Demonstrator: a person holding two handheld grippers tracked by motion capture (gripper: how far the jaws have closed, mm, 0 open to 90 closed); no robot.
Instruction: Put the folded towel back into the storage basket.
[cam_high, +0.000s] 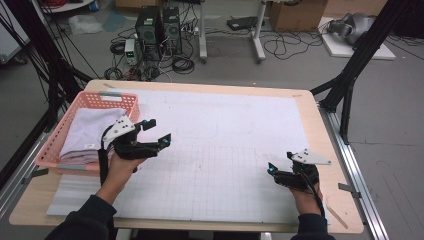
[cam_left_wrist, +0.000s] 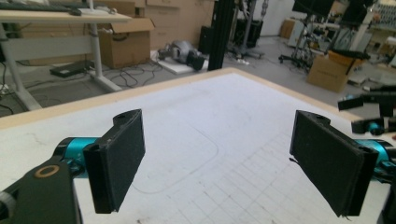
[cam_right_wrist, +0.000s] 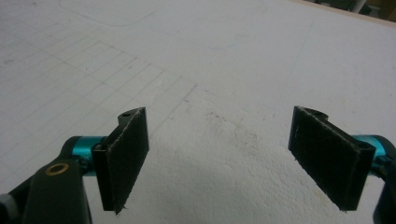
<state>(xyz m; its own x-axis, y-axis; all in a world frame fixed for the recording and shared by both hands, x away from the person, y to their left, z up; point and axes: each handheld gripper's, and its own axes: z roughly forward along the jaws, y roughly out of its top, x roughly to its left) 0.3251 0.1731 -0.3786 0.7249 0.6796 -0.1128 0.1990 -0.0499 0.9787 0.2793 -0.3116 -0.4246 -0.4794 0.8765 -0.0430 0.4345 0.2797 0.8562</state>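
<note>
Basket: a pink plastic basket (cam_high: 67, 131) with holes in its walls sits at the left edge of the table, at about 9 o'clock from the table's middle.
Cloth: a soft, pale purple folded cloth (cam_high: 89, 135) lies flat inside the basket, with a small white tag near its front edge.
Left hand: the left hand (cam_high: 121, 167) comes up from the bottom left in a dark sleeve and is tipped toward 1 o'clock.
Left gripper: the left gripper (cam_high: 156, 132) is black with blue tips and has a grey three-cornered plate on top. It hangs over the mat just beside the basket, at 3 o'clock from the cloth.
Left gripper jaws: wide apart, nothing between them. In the left gripper view the two flat black pads (cam_left_wrist: 120, 161) look rough like felt.
Mat: a big white mat (cam_high: 225, 135) covers most of the table. It has thin grey grid lines and one rounded outline drawn on it.
Table: the table (cam_high: 312, 120) is light wood with round corners.
Right hand: the right hand (cam_high: 306, 197) comes up from the bottom right, low over the mat, and points toward 10 o'clock.
Right gripper: the right gripper (cam_high: 280, 162) is black with blue tips and a grey plate too. It is well apart from the basket, at about 4 o'clock from the table's middle.
Right gripper jaws: wide apart, with bare mat between them. The pads (cam_right_wrist: 123, 158) have fuzzy pale edges.
</note>
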